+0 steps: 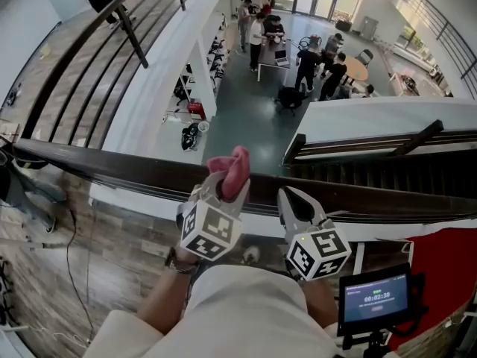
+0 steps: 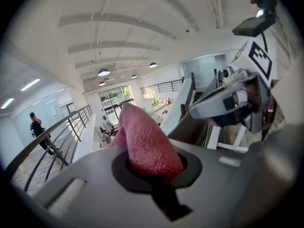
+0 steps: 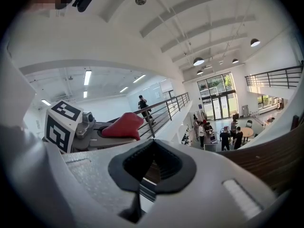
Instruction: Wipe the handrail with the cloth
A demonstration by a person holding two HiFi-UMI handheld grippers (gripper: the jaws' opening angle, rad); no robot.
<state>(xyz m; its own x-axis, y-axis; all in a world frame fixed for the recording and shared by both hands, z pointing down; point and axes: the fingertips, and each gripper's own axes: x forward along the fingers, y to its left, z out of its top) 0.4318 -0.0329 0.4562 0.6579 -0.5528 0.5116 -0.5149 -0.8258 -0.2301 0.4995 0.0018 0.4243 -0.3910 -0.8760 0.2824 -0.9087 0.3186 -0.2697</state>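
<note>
Running from 9 to 3 o'clock across the head view, the dark handrail (image 1: 134, 171) passes beneath the jaw tips. The left gripper (image 1: 218, 194) is clenched on the pink cloth (image 1: 232, 168), which pokes out toward 12 o'clock over the rail. At its 3 o'clock, the right gripper (image 1: 289, 200) has its jaws pressed together, empty.

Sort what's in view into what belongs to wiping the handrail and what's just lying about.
For the job:
handrail
pink cloth
left gripper, its fingers shut on the cloth
right gripper, shut with nothing in it

Just lying about:
timer screen
black cable on the floor
people at the tables downstairs
</note>
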